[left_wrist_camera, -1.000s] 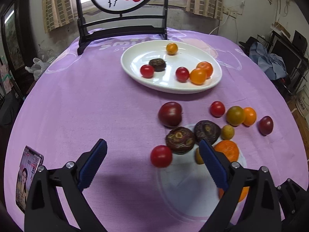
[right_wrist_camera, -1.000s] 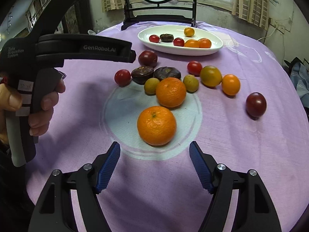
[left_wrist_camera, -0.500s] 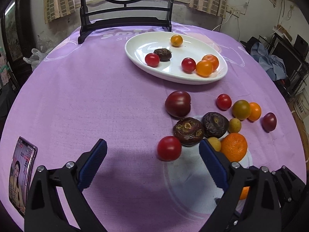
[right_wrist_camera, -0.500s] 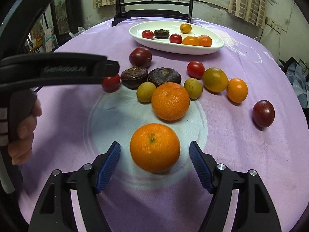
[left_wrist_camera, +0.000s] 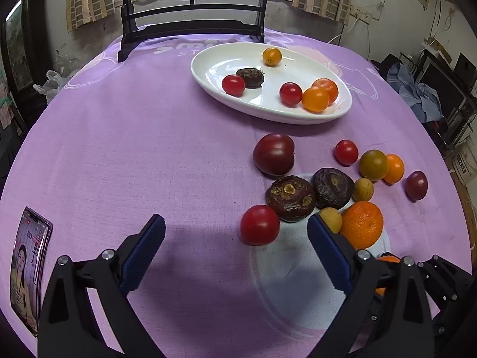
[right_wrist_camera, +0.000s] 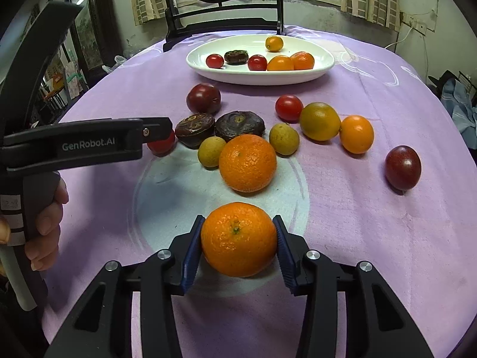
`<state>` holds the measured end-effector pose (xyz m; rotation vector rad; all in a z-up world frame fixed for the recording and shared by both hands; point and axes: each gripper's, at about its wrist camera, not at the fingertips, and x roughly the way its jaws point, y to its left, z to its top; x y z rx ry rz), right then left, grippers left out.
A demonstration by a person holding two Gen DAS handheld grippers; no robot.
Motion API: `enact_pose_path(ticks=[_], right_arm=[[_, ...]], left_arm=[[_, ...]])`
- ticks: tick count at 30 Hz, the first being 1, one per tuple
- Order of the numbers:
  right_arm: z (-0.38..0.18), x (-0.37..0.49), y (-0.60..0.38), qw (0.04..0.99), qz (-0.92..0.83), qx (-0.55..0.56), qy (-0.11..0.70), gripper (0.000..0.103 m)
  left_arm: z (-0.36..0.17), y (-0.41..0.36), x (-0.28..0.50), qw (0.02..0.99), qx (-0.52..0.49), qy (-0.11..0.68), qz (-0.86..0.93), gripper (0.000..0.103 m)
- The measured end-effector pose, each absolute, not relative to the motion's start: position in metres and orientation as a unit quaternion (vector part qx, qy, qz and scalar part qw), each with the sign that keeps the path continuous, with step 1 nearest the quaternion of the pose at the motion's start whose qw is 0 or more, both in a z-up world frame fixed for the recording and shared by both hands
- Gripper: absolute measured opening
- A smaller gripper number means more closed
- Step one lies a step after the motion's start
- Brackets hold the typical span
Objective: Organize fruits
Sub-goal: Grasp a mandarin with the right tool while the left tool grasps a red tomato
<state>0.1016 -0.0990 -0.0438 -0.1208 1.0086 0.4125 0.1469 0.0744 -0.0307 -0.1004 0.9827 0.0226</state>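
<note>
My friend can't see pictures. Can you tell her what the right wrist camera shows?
The right gripper squeezes a big orange on a purple tablecloth. More fruit lies loose beyond it, and a white plate farther back holds six small fruits.

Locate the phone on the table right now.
In the left wrist view, the phone lies face up on the purple tablecloth at the far left edge, left of the open left tool.
</note>
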Motion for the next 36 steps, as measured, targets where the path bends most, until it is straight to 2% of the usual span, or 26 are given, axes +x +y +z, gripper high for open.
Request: enact_pose_path(ticks=[13,36], right_arm=[[-0.028,0.090,-0.142,0.869,0.185,-0.027,0.459,0.046],[-0.032,0.090,-0.195,0.872,0.189,0.036,0.450,0.046]], left_arm=[[-0.037,0.069,0.148,0.882,-0.029,0.471,0.018,0.094],[-0.048,0.059,0.119,0.872,0.006,0.489,0.007,0.092]])
